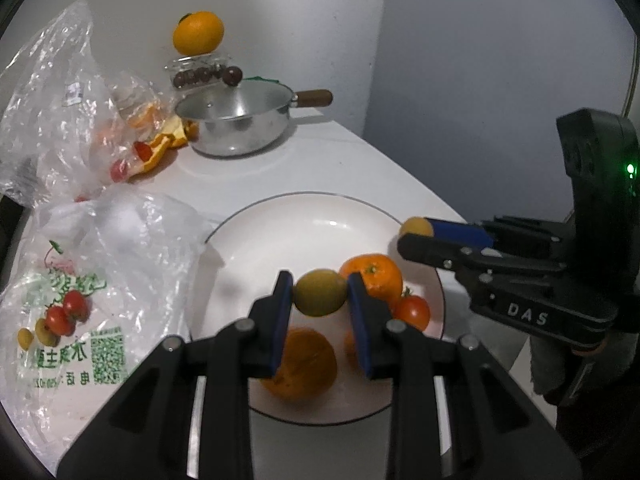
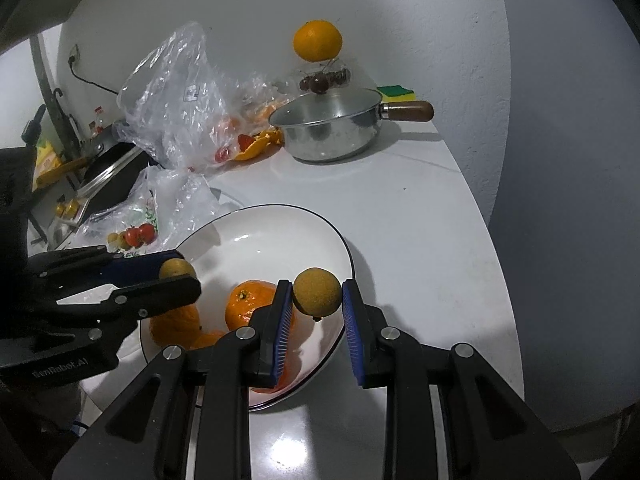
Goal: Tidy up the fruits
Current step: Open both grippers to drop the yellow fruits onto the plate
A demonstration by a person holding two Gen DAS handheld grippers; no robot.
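My left gripper (image 1: 320, 294) is shut on a small yellow-green fruit (image 1: 320, 292) above the white plate (image 1: 280, 232). My right gripper (image 2: 316, 294) is shut on a second small yellow fruit (image 2: 317, 292), hanging over the plate's (image 2: 280, 232) right rim. In the left wrist view the right gripper (image 1: 416, 234) comes in from the right with its fruit (image 1: 417, 226) at the tips. On the plate lie a tangerine (image 1: 372, 276), a red tomato (image 1: 414, 312) and an orange (image 1: 304, 364). In the right wrist view the left gripper (image 2: 180, 276) enters from the left with its fruit (image 2: 177, 268).
A steel saucepan (image 1: 236, 124) with a wooden handle stands at the back, an orange (image 1: 198, 32) on a clear box of dark fruit behind it. Crumpled plastic bags (image 1: 80, 272) with tomatoes and small fruit lie left of the plate. The counter's edge (image 2: 480, 216) curves on the right.
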